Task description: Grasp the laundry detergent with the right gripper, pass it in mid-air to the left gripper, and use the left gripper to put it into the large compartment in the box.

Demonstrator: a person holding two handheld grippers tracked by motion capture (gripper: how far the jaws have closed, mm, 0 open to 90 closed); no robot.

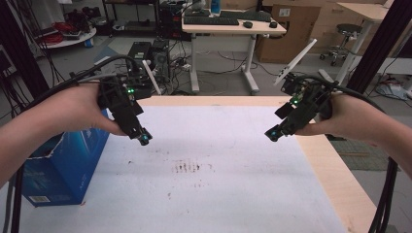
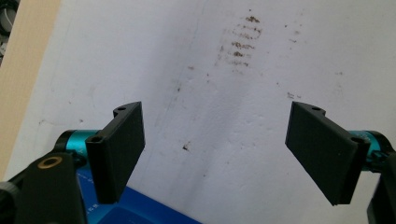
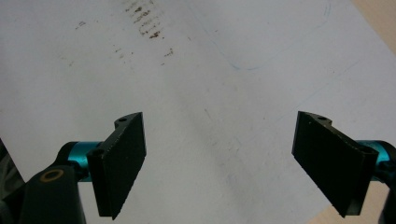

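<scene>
At the far left of the high view we see a blue box (image 1: 63,165) with a torn top edge, standing at the left edge of the table (image 1: 335,179) and partly covered by the left forearm. Just right of it, in the upper left of the white sheet (image 1: 223,194), we hold the left gripper (image 1: 144,140), tilted down toward the middle of the frame and hanging above the sheet. In the left gripper view its jaws stand wide apart with nothing between them; a corner of the box shows at the bottom edge, and bare wood runs down the left side.

In the centre of the high view lies a patch of brown smudges (image 1: 187,167) on the sheet, with nothing standing on or around it. The same smudges sit near the top middle of the left gripper view and the top left of the right gripper view.

At the right of the high view we hold the right gripper (image 1: 273,134), angled down and inward over the sheet's right edge, well apart from the left one. Its jaws are wide too, holding nothing. A faint blue pen line (image 3: 261,63) curves across the upper right of the right gripper view.

Beyond the table, at the top of the high view, stand a desk (image 1: 228,24) with a keyboard, boxes and a stool.
</scene>
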